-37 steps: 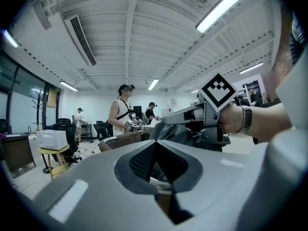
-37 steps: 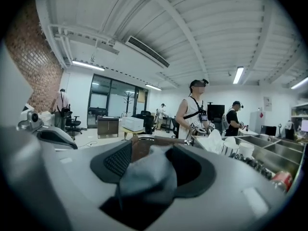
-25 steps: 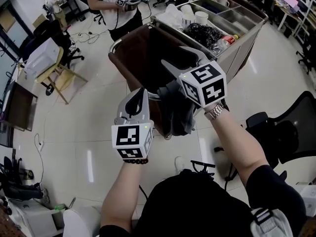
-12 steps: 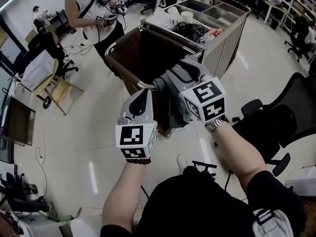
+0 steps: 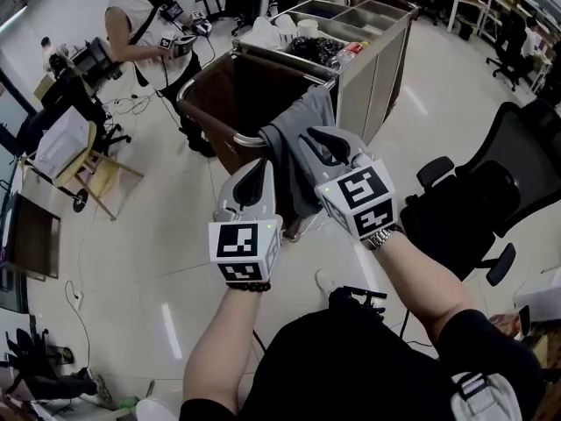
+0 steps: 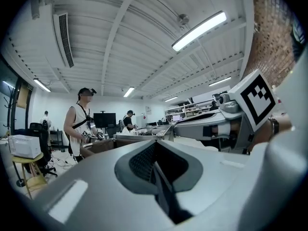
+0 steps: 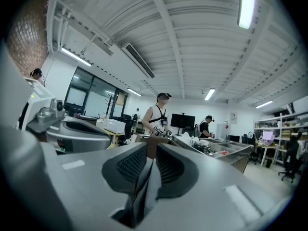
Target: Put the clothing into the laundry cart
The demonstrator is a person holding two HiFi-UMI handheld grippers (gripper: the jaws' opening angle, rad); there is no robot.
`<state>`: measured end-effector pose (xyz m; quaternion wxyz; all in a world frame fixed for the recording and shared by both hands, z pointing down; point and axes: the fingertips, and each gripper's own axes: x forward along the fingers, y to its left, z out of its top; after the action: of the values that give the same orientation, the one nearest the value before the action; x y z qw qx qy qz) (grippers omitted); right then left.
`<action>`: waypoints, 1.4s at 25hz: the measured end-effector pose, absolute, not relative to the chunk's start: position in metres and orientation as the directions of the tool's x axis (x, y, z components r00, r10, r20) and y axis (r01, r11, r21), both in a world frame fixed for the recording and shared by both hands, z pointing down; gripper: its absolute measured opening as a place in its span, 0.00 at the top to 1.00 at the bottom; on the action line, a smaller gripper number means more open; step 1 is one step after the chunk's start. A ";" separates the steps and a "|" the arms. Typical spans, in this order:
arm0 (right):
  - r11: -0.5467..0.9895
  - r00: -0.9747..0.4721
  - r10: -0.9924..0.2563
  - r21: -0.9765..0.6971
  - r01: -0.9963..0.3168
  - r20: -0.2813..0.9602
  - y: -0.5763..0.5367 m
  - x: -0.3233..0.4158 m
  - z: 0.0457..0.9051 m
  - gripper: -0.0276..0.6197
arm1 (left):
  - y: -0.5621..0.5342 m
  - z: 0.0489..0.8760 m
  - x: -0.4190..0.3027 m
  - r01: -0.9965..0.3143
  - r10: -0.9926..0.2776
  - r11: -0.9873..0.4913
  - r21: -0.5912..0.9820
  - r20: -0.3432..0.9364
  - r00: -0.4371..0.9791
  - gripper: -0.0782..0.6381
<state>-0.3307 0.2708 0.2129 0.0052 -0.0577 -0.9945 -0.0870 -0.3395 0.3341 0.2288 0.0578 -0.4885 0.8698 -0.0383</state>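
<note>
Grey clothing [image 5: 294, 152] at frame centre is pinched by the right gripper [image 5: 317, 137] (jaws just closing); the left gripper [image 5: 256, 167] has its jaws together.

The grey clothing [image 5: 296, 123] hangs over the near rim of the brown laundry cart [image 5: 230, 84], part inside and part trailing down the outside. The right gripper [image 5: 314, 139] lies on it – its jaws have just been closing, with the cloth between them – and the left gripper [image 5: 256, 165] sits just beside, jaws drawn together, at the rim. A steel trolley [image 5: 379, 53] adjoins the cart, a person [image 5: 140, 26] stands beyond it, and a black office chair [image 5: 478, 202] stands to the right.
</note>
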 end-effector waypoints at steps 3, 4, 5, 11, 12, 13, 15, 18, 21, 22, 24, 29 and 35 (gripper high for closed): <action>0.980 -0.995 0.093 0.174 0.095 0.017 0.279 -0.308 0.209 0.90 | 0.339 0.222 -0.319 -0.854 -0.863 0.505 -0.128 -0.065 -0.500 0.89; 0.981 -0.996 0.088 0.174 0.090 0.018 0.281 -0.301 0.209 0.91 | 0.341 0.220 -0.313 -0.856 -0.866 0.500 -0.129 -0.066 -0.496 0.89; 0.981 -0.996 0.085 0.175 0.086 0.017 0.285 -0.294 0.208 0.91 | 0.343 0.217 -0.306 -0.858 -0.868 0.496 -0.131 -0.067 -0.492 0.89; 0.981 -0.997 0.071 0.184 0.067 -0.016 0.307 -0.251 0.191 0.95 | 0.358 0.198 -0.265 -0.868 -0.878 0.478 -0.134 -0.079 -0.471 0.89; 0.981 -0.997 0.072 0.184 0.068 -0.014 0.310 -0.247 0.192 0.95 | 0.360 0.198 -0.261 -0.870 -0.880 0.475 -0.134 -0.080 -0.469 0.89; 0.980 -0.997 0.073 0.185 0.070 -0.013 0.313 -0.243 0.193 0.95 | 0.361 0.197 -0.258 -0.871 -0.881 0.473 -0.133 -0.081 -0.466 0.89; 0.979 -0.997 0.076 0.189 0.072 -0.010 0.318 -0.237 0.195 0.95 | 0.363 0.196 -0.252 -0.873 -0.883 0.470 -0.132 -0.084 -0.462 0.89; 0.980 -0.997 0.071 0.190 0.067 -0.013 0.323 -0.228 0.195 0.96 | 0.364 0.195 -0.244 -0.876 -0.886 0.463 -0.132 -0.081 -0.456 0.89; 0.980 -0.998 0.070 0.186 0.067 -0.008 0.327 -0.222 0.198 0.96 | 0.365 0.198 -0.238 -0.880 -0.889 0.457 -0.128 -0.072 -0.451 0.89; 0.980 -0.997 0.072 0.186 0.069 -0.007 0.328 -0.220 0.198 0.96 | 0.365 0.198 -0.238 -0.881 -0.890 0.456 -0.124 -0.071 -0.450 0.89; 0.980 -0.997 0.072 0.189 0.069 -0.007 0.328 -0.217 0.197 0.96 | 0.365 0.199 -0.236 -0.884 -0.892 0.453 -0.119 -0.069 -0.447 0.89; 0.980 -0.997 0.075 0.187 0.073 0.000 0.329 -0.216 0.201 0.96 | 0.363 0.202 -0.234 -0.885 -0.893 0.450 -0.118 -0.066 -0.445 0.89; 0.979 -0.997 0.079 0.186 0.080 0.012 0.331 -0.221 0.209 0.96 | 0.361 0.206 -0.240 -0.889 -0.895 0.446 -0.109 -0.060 -0.442 0.89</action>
<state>-0.2211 0.3311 0.2089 0.0021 -0.0401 -0.9948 -0.0937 -0.2398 0.3609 0.2058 0.0544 -0.5256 0.8484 -0.0305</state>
